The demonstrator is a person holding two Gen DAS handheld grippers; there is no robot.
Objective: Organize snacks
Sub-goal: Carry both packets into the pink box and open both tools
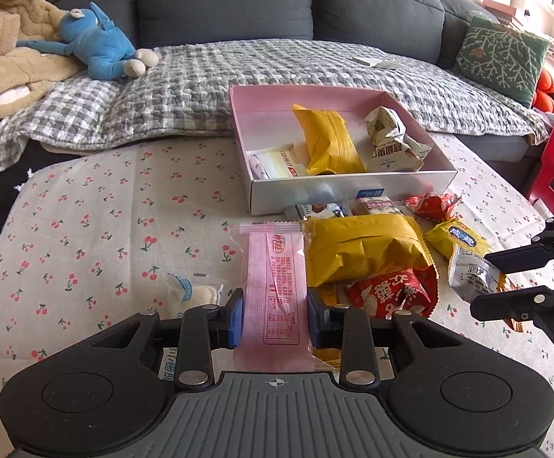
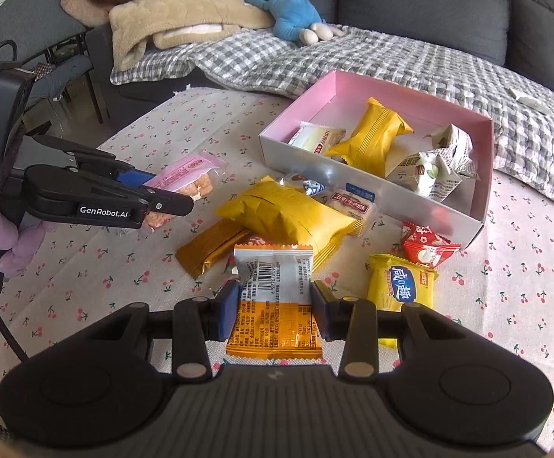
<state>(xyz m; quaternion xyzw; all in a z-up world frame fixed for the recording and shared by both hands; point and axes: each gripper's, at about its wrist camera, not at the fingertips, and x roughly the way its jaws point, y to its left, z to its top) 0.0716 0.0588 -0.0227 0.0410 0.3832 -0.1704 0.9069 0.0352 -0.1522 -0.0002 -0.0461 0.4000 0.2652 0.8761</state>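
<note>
**Both grippers holding one snack packet each above the table**

Holding a pink translucent packet (image 1: 273, 286) between its blue pads, the left gripper (image 1: 275, 315) has its fingers narrowed onto the wrapper's two long edges. The packet has a crimped top seal, a small red-and-orange logo near the top and a boxed panel of red print too fine to read; the right wrist view shows pale brown biscuit pieces inside it. The right gripper (image 2: 273, 311) is clamped the same way on an orange and silver packet (image 2: 275, 297), barcode side up, with orange crimped ends and dense small print.

Below them, loose snacks lie on the cherry-print tablecloth (image 1: 86, 229): a large yellow pouch (image 2: 288, 213), a brown-gold bar (image 2: 210, 248), a yellow packet with a blue label in Chinese characters (image 2: 401, 280), a red packet (image 2: 425, 244) and a small clear-wrapped bar with red Chinese lettering (image 2: 351, 206).

Just behind them stands the pink-lined box (image 2: 357, 181), holding a yellow packet (image 2: 376, 139), a white packet (image 2: 317, 137) and a crumpled white-green packet (image 2: 435, 166).

The left gripper's side reads "GenRobot.AI". A grey sofa (image 1: 223, 0) with a blue plush toy (image 1: 97, 44) lies beyond
</note>
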